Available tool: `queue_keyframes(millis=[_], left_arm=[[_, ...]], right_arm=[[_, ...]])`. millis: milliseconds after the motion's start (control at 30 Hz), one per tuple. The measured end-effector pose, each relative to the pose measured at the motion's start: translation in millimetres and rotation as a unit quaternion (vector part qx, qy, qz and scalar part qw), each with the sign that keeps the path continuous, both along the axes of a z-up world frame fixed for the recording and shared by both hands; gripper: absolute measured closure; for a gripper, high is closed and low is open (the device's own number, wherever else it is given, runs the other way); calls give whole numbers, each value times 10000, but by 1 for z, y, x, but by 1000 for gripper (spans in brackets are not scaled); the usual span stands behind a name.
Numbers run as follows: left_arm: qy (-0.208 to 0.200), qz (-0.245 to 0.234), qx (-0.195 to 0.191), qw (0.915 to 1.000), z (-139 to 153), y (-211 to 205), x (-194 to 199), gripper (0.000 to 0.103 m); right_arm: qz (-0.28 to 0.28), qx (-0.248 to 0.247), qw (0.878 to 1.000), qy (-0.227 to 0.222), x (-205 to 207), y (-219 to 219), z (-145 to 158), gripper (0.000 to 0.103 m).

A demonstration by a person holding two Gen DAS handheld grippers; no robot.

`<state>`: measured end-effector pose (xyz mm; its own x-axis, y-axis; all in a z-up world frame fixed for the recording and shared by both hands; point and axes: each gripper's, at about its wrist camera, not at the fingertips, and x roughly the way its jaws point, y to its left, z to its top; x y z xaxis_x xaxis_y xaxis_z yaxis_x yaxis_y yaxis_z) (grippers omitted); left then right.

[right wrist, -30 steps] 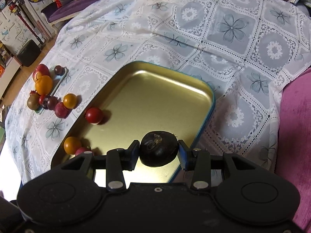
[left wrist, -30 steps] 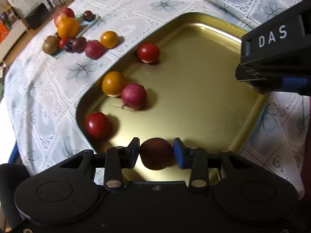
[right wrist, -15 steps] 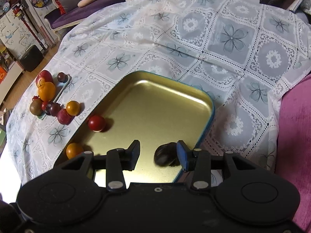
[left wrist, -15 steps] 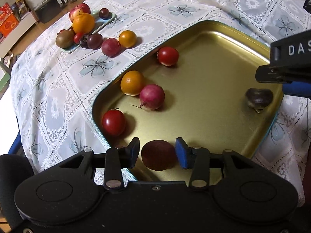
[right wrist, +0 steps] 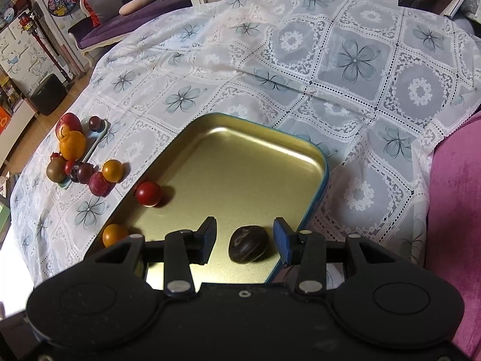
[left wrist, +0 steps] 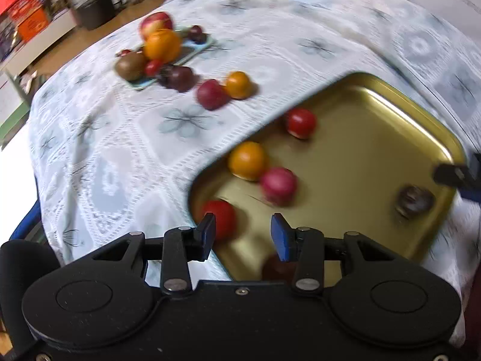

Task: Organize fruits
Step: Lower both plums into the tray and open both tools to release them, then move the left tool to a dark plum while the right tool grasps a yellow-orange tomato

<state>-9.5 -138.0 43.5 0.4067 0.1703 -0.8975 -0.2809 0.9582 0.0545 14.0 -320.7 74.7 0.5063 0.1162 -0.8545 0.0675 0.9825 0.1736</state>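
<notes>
A gold tray (right wrist: 318,162) lies on the lace cloth. It holds two red tomatoes (left wrist: 300,121), an orange fruit (left wrist: 247,160) and a pink one (left wrist: 278,185). My left gripper (left wrist: 243,234) is open over the tray's near corner. A dark red fruit (left wrist: 275,266) lies in the tray just under it, touching neither pad. My right gripper (right wrist: 245,237) is open too. A dark brown fruit (right wrist: 248,243) rests on the tray floor between its fingers, clear of both pads. The left wrist view catches that same fruit (left wrist: 415,201) beside the right gripper's tip (left wrist: 460,177).
A small teal plate (right wrist: 100,134) at the far left carries an apple, an orange, a kiwi and small dark fruits. An orange fruit (right wrist: 112,170) and a dark red one (right wrist: 97,183) lie loose on the cloth beside it. A purple cushion (right wrist: 454,210) borders the right side.
The left gripper opened and let go of the dark red fruit, then drew back and to the left. The dark brown fruit dropped from between the right fingers onto the tray.
</notes>
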Motion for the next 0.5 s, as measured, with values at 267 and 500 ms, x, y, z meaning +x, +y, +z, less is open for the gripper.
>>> queue_keyframes(millis=[267,500], left_arm=[[-54,359,-42,9993,4,56,19,51],[-30,317,-74,9995,-2,94,33,51]], right_arm=[[266,-309,9989,-238,-9,21,-2,59],[478,-228,9985,-110,-9,35,-16,59]])
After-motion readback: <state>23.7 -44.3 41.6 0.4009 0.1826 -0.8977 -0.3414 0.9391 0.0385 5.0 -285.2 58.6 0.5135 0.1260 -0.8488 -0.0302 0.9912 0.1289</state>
